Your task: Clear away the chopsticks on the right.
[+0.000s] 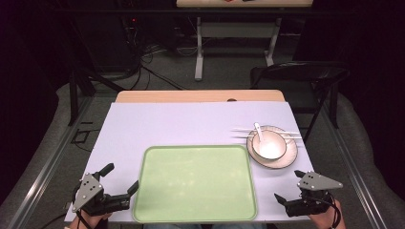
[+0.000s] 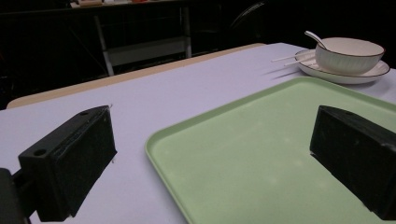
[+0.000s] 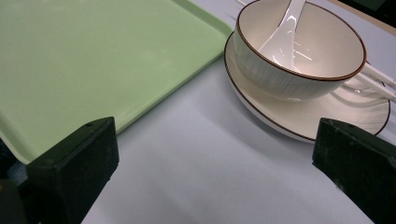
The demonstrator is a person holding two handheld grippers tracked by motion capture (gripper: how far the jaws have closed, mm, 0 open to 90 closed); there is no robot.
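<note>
The table [image 1: 157,125] carried everything under a pale cover, and the biggest risk lay in how near its right edge the crockery sat: a sideways knock from the right gripper [image 1: 288,188] could have pushed the stack toward that edge. The green tray [image 1: 195,183], the largest container, lay empty at the near middle. The left gripper [image 1: 122,177] hovered at the tray's left rim with its fingers [image 2: 70,161] spread wide, 1 over the table and 1 over the tray, holding nothing; closing there might have tipped or dragged the tray.

Just beyond the tray's far right corner stood the plate [image 1: 286,160], bearing 1 bowl [image 1: 270,144]. The right gripper's fingers [image 3: 74,165] also stood wide and empty, short of the plate. Lifting the plate alone could have let the bowl slide off.

Inside the bowl leaned 1 white spoon [image 1: 259,132], its handle jutting over the rim, likely to fall out if tilted. 2 chopsticks [image 1: 241,131] lay across the plate's far side, free to roll.
</note>
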